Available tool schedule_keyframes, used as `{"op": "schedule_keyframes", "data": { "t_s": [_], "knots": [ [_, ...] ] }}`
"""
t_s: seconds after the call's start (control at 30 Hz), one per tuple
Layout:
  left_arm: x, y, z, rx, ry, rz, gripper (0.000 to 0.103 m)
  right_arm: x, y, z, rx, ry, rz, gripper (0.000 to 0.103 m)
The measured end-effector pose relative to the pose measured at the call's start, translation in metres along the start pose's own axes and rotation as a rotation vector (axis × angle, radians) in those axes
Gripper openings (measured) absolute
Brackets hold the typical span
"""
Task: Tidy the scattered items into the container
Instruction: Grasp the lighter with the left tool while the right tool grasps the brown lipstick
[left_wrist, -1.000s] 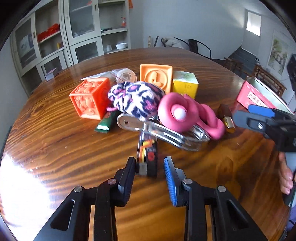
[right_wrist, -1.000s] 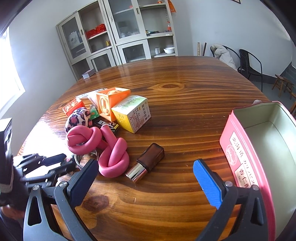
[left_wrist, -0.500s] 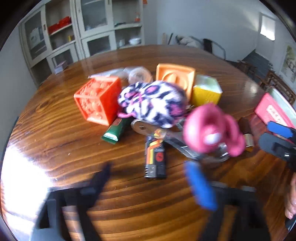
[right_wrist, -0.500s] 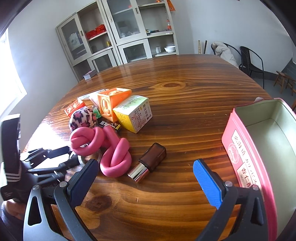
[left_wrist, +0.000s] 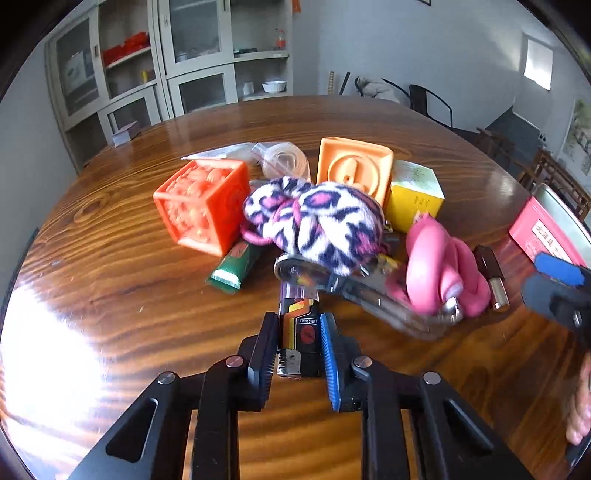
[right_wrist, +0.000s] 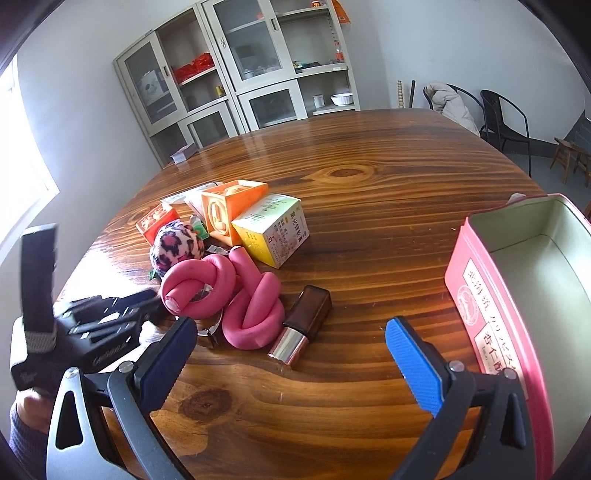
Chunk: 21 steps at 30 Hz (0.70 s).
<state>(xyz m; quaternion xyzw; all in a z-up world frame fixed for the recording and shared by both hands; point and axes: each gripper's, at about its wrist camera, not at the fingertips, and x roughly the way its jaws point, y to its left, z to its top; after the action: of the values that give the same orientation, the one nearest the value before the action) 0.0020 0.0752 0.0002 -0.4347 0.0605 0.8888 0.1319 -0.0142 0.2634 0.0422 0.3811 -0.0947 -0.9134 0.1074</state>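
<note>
Black lighter (left_wrist: 298, 334), left tool (left_wrist: 298, 332) closing

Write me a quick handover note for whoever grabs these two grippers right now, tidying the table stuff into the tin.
Left gripper: jaws closing around the lighter, which lies on the table.
Right gripper: open, empty, hovering between the pile and the red tin.
Tin: open, nothing visible inside.
Done: nothing binned yet.
Left: lighter, pink foam twist, brown lipstick, leopard scrunchie, two orange cubes, yellow box, green tube, metal opener, bagged items.
</note>
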Motion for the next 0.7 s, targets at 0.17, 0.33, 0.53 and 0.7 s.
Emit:
{"op": "schedule_keyframes", "data": {
  "t_s": [0.17, 0.33, 0.53, 0.7],
  "knots": [
    [-0.027, 0.034, -0.025, -0.118, -0.054, 0.004, 0.024, -0.001, 0.002, 0.000, -0.003, -0.005, 0.010, 0.102],
    [-0.054, 0.058, -0.029, -0.185, -0.127, 0.014, 0.024, 0.004, 0.008, -0.003, -0.036, 0.013, 0.001, 0.096],
    [-0.058, 0.052, -0.009, -0.187, -0.189, -0.049, 0.024, 0.016, 0.010, -0.009, -0.060, 0.066, -0.055, 0.067],
    [-0.051, 0.042, -0.004, -0.186, -0.213, -0.075, 0.024, 0.020, 0.008, -0.009, -0.064, 0.073, -0.115, 0.067]
  ]
}}
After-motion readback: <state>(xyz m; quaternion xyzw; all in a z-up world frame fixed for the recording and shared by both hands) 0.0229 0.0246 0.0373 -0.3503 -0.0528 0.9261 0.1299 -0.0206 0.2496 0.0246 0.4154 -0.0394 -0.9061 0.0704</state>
